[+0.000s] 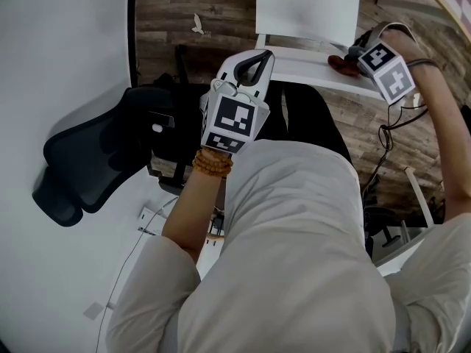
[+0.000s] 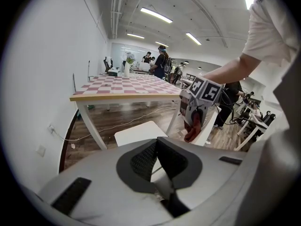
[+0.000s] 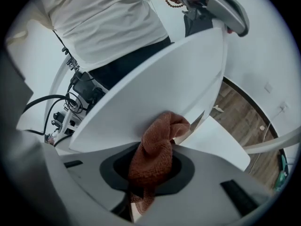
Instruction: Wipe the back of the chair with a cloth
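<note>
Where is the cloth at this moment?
The cloth is clamped in the right gripper, touching the white chair back; in the head view it is at the upper right.

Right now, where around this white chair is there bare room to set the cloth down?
The chair seat is bare, bordered by the chair back on your side. The wood floor left of the seat also looks free, bar a scrap. Crowded: cables and white frame legs right of the chair, the black office chair further left.
</note>
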`<state>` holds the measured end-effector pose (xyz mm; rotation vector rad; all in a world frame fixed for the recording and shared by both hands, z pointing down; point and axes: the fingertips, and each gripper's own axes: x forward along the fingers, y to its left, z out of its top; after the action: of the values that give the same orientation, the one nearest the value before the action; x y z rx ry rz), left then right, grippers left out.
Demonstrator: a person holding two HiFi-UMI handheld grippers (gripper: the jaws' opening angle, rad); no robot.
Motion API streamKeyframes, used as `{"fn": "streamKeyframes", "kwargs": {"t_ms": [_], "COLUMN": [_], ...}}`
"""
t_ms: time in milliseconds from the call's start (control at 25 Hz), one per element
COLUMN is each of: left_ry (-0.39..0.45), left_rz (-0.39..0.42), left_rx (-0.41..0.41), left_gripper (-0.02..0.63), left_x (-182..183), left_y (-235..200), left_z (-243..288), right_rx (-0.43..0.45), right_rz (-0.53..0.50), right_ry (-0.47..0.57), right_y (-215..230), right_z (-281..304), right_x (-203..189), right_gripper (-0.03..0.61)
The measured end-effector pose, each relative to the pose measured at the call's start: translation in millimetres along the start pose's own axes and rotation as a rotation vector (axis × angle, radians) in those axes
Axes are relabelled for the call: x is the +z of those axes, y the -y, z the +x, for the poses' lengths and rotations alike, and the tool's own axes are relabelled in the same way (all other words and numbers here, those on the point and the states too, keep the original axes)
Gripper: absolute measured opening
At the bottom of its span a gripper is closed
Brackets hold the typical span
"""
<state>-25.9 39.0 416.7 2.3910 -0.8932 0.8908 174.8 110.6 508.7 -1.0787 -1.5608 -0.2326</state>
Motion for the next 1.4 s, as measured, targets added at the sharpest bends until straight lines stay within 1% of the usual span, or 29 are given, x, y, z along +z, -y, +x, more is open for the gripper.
{"fn": "streamKeyframes", "kwargs": {"t_ms": [280, 480, 720, 920, 1160, 1400], "left_ry": [-0.007, -0.030, -0.012, -0.020, -0.010, 0.012], "left_rz": [0.006, 0.039, 0.086, 0.125, 0.201, 0.235], "left_rx": [-0.002, 0.009, 0.003, -0.005, -0.023, -0.068], "left_gripper": [0.034, 0.021, 0.021, 0.021, 0.018, 0.018], "left_x": [-1, -1, 16, 22, 42, 57], "left_y": [0, 1, 9, 13, 30, 48], "left_z": [1, 3, 13, 19, 27, 40], "right_rx": [-0.047, -0.080, -0.108, -0.107, -0.098, -0.085], "right_rz": [-0.026, -0.023, -0.007, 0.010, 0.029, 0.052], "right_ry": [-0.006, -0.006, -0.003, -0.004, -0.003, -0.016], "right_y": [-8, -13, -24, -31, -34, -32], "right_z": [-24, -34, -39, -36, -28, -13], "right_x": [13, 18, 15, 8, 0, -13], "right_gripper": [0.086, 0.086, 0.086, 0.087, 0.086, 0.087]}}
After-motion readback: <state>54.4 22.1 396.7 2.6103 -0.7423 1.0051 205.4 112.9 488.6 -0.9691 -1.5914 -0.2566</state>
